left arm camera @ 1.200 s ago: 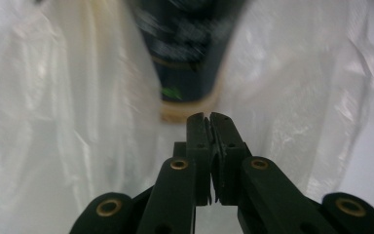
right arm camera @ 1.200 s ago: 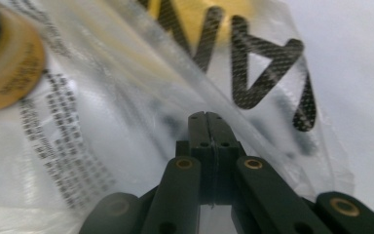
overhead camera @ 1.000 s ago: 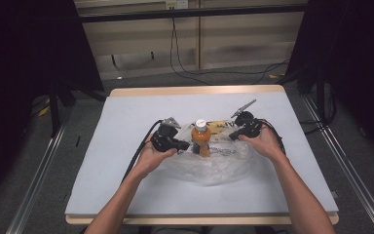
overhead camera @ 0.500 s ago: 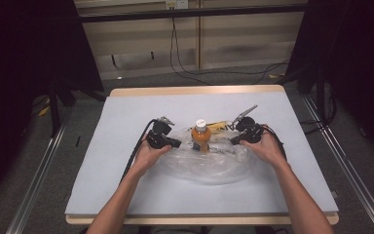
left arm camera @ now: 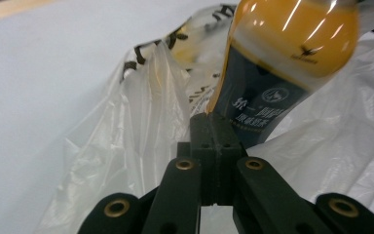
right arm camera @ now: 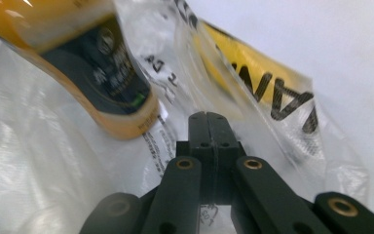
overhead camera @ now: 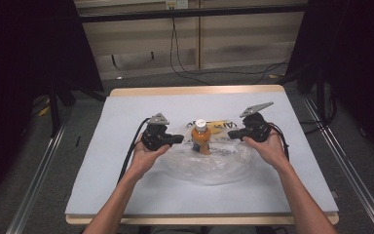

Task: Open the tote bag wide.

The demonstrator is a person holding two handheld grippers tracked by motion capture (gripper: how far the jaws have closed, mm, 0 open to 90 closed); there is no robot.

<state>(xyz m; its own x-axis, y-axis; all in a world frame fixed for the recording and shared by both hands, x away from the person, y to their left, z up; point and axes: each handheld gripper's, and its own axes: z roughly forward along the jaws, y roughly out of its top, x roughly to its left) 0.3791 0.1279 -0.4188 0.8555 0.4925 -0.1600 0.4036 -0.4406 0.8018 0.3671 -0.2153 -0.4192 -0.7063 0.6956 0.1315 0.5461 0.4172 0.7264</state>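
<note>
While the upright bottle (overhead camera: 201, 136) stands between them, left claw (overhead camera: 179, 139) and right claw (overhead camera: 232, 134) each pinch the bag (overhead camera: 209, 163), equally near.

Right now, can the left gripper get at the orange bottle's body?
Probably not as it stands: the left gripper sits shut beside the orange bottle, with clear plastic bag film between them. It would need to open first.

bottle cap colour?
White. The cap tops the orange bottle standing on the plastic bag; the high view shows it best.
</note>
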